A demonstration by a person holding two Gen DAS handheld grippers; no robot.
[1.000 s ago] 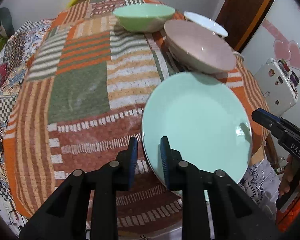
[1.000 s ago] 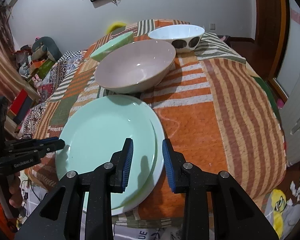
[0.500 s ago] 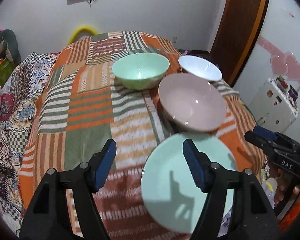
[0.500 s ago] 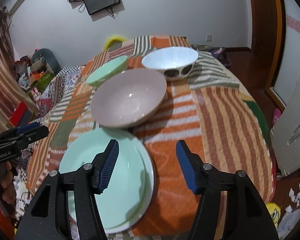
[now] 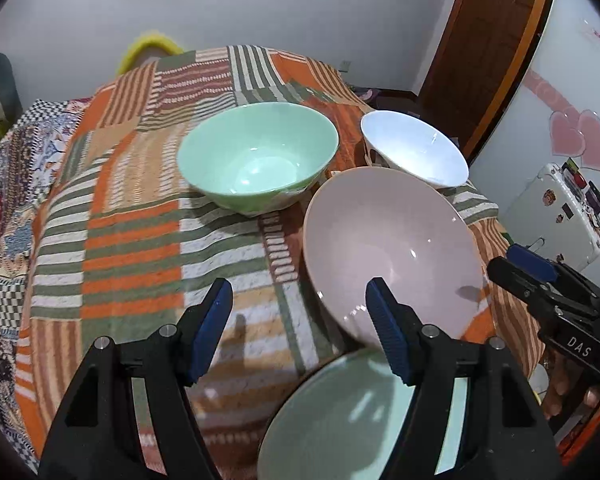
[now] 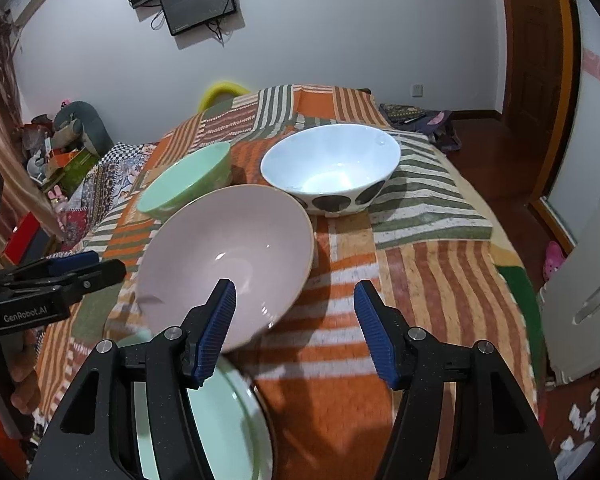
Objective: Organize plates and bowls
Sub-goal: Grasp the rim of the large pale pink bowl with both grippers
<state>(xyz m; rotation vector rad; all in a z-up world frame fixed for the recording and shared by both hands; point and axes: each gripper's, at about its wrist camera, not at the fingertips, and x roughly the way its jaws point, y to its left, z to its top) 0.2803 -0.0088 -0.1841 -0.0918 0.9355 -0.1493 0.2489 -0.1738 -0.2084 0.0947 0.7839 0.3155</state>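
Stacked mint green plates (image 5: 340,420) lie at the near table edge, also in the right wrist view (image 6: 220,420). A wide pink bowl (image 5: 388,240) (image 6: 228,264) sits just behind them. A green bowl (image 5: 256,160) (image 6: 184,184) and a white bowl with dark spots (image 5: 416,152) (image 6: 332,168) stand farther back. My left gripper (image 5: 298,312) is open and empty above the plates' near left rim. My right gripper (image 6: 294,316) is open and empty above the plates' right rim, its left finger over the pink bowl.
The table is covered by a striped patchwork cloth (image 5: 140,232). A white cabinet (image 5: 560,216) and a wooden door (image 5: 500,40) are on the right. Clutter (image 6: 52,160) lies on the left. A screen (image 6: 196,0) hangs on the wall.
Both grippers opened, let go of the green plate and pulled back and up. The plate now lies on the stack at the near edge.
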